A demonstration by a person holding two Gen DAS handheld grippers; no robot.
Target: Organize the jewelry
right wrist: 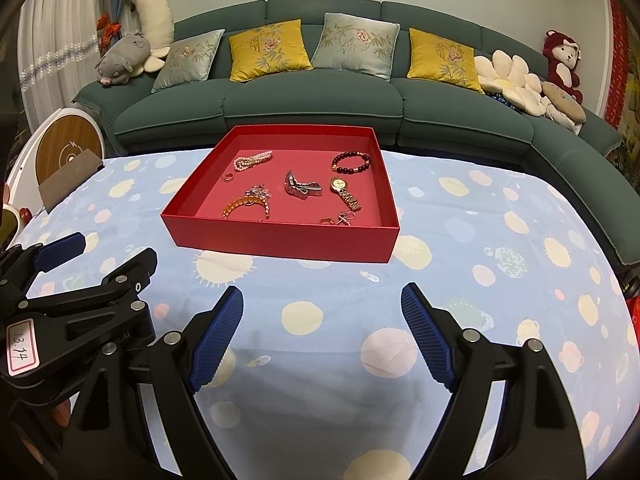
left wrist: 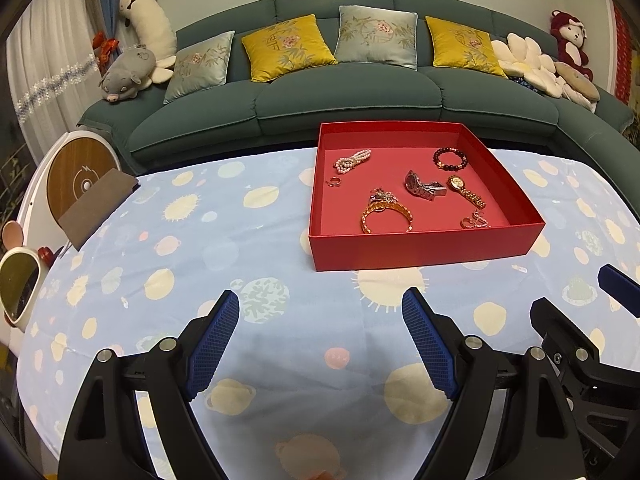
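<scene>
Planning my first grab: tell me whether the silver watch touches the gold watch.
Apart. The right wrist view shows red tray floor between the silver metal watch and the gold link-band watch.

We see a counter (left wrist: 160, 240) draped in a pale blue cloth (right wrist: 480, 280) printed with planets and suns. A shallow red box (left wrist: 420, 246) sits directly on it, toward the far edge.

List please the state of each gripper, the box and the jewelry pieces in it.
left gripper: open, empty, above the tablecloth.
right gripper: open, empty.
red box: lidless, on the tablecloth.
pearl bracelet: bunched, far-left inside.
dark bead bracelet: lying in a ring.
silver watch: folded.
gold watch: strap stretched out.
amber bangle: lying flat.
</scene>
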